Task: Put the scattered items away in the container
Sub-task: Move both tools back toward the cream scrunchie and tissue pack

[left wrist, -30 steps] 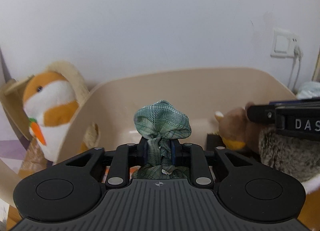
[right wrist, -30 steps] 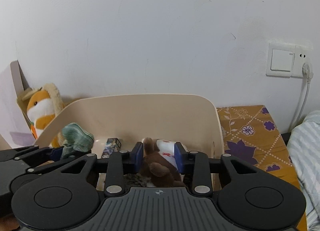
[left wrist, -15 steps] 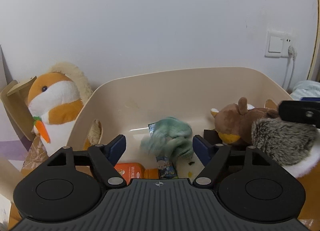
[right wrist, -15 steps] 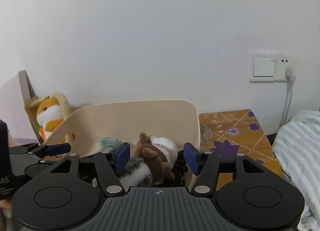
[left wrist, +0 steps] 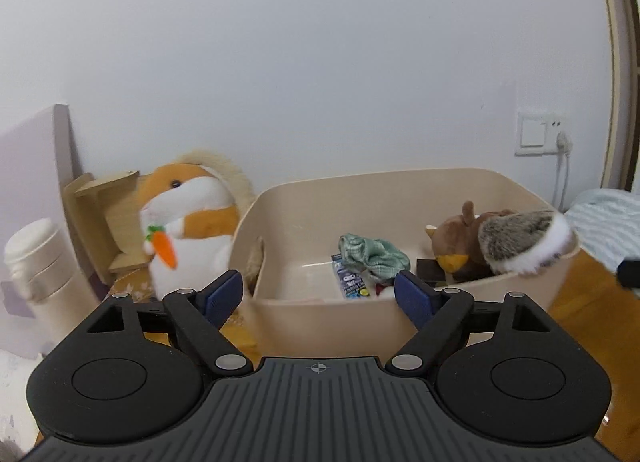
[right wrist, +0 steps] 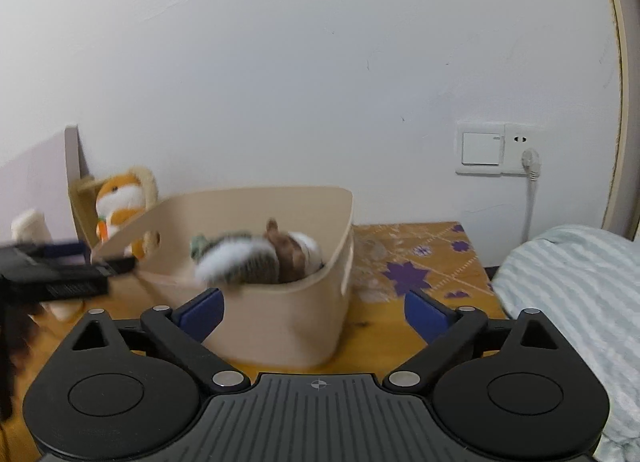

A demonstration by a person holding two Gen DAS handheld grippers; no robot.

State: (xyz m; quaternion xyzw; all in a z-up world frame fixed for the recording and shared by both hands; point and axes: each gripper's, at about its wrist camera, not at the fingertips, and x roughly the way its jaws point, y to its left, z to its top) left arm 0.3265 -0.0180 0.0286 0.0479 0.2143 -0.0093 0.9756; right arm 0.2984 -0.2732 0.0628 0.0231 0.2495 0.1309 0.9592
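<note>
1. Far left, left wrist view: white flask (left wrist: 36,258) w/ lid stands on the counter (left wrist: 576,294), beside a wooden stand (left wrist: 100,217).
2. Next: orange & white plush hamster (left wrist: 188,221) holding a carrot, upright, outside the tub, touching its left wall.
3. Tub (left wrist: 328,326): beige plastic, rounded corners, oval handle hole in the left end. Sits on the counter by the wall.
4. Inside tub, left to right: blue snack packet (left wrist: 352,282), crumpled green cloth (left wrist: 372,254) lying partly over it, dark box (left wrist: 430,270), then brown plush toy (left wrist: 456,238) w/ grey-and-white furry part draped over the right rim.
5. Left gripper (left wrist: 318,294): fingers (left wrist: 224,294) spread wide & opening, nothing between them. Cloth lies beyond the fingers, inside the tub, apart from both.
6. Right wrist view: right gripper (right wrist: 312,310) fingers (right wrist: 200,308) also wide & opening, empty. Tub's near corner shows between them; brown plush toy is up in the tub, beyond the fingertips, not touching. Blurred.
7. Right of tub: purple-flower cloth (right wrist: 420,266) on counter, striped bedding (right wrist: 568,294), wall socket (right wrist: 500,149) w/ white plug.
</note>
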